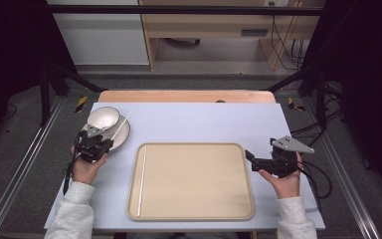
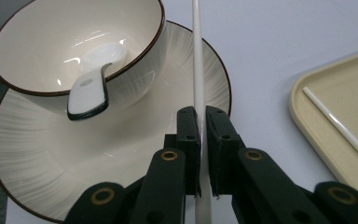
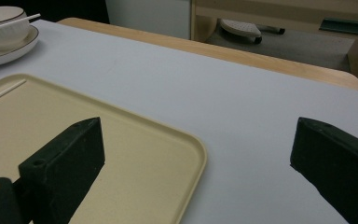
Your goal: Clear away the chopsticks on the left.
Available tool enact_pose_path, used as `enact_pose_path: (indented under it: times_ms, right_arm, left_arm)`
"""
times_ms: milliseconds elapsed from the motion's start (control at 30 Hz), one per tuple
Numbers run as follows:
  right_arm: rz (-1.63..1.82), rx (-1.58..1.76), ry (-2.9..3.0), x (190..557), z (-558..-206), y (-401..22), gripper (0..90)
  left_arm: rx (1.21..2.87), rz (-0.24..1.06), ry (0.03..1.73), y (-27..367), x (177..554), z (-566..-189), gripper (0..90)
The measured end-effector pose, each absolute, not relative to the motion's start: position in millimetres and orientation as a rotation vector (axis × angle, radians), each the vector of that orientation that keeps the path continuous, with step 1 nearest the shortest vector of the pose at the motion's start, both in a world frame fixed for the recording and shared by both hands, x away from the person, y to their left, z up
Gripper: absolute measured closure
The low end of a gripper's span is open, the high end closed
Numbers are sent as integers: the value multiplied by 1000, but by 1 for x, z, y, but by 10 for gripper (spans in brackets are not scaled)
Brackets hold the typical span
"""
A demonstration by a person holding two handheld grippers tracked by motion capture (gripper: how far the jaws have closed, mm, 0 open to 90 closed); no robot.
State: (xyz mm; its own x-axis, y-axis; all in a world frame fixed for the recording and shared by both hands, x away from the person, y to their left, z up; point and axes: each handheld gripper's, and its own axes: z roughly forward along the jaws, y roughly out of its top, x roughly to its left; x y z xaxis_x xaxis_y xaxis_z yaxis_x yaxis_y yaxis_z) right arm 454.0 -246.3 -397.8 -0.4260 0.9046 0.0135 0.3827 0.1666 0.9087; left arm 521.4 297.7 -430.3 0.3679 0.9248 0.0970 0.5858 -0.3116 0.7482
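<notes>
White chopstick (image 2: 197, 70) clamped in left hand-held gripper (image 2: 203, 140) over plate (image 2: 51, 158) w/ bowl (image 2: 42, 42); right hand-held gripper (image 3: 196, 154) wide, nothing betw. jaws.

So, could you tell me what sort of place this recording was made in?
Probably a lab or workshop test bench: a table inside a black metal frame, cables trailing over the floor behind, and tableware staged beside a tray.

- The bowl (image 1: 103, 118) and plate (image 1: 121, 135) crowd the table's far left corner.
- The tray (image 1: 194, 209) fills the near middle; one chopstick (image 1: 142, 180) lies along its left side.
- The far table (image 1: 204, 122) is open.
</notes>
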Motion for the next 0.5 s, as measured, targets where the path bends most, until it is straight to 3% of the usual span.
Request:
enact_pose_path:
  times_ms: [500]
  right_arm:
    - [1228,1215,1890,453,-396,-248,32]
  left_arm:
    - [1931,749,1299,275,489,-417,847]
